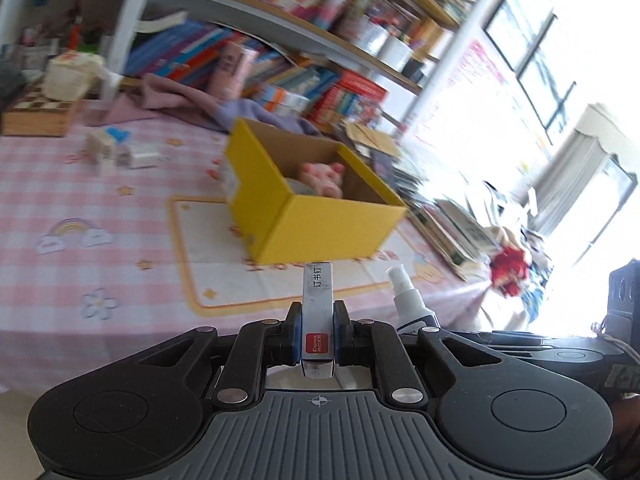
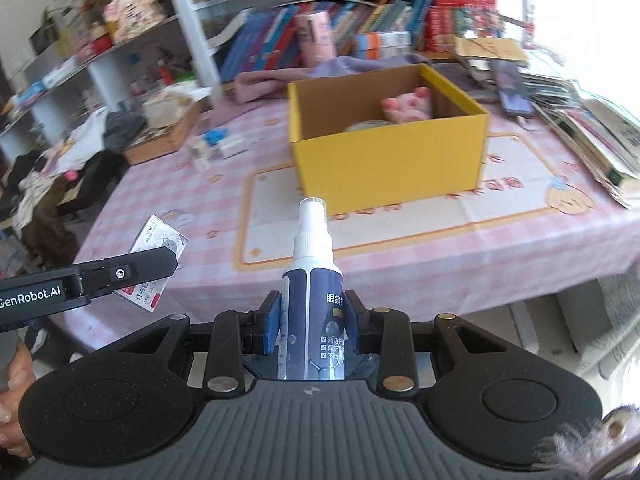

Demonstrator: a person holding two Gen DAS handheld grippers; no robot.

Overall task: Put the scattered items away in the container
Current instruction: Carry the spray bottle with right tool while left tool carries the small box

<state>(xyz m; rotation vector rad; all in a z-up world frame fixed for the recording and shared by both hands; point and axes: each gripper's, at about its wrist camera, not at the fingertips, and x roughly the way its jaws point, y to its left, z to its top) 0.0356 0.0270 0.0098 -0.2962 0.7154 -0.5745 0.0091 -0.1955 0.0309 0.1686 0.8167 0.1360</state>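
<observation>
A yellow cardboard box (image 1: 320, 224) (image 2: 388, 160) stands open on the pink checked table, with a pink plush toy (image 1: 324, 178) (image 2: 408, 109) and a round grey item inside. My left gripper (image 1: 318, 330) is shut on a small staples box (image 1: 318, 308), held edge-on in front of the yellow box; the staples box also shows in the right wrist view (image 2: 156, 260). My right gripper (image 2: 312, 320) is shut on a white and blue spray bottle (image 2: 312, 300), nozzle pointing at the box. The bottle also shows in the left wrist view (image 1: 408, 300).
Small white and blue items (image 1: 116, 148) (image 2: 216, 144) lie on the table left of the box. A wooden tray (image 2: 168, 136) sits far left. Bookshelves (image 2: 360, 28) stand behind, a purple cloth (image 2: 304, 76) lies at the back, and stacked books (image 2: 592, 136) lie right.
</observation>
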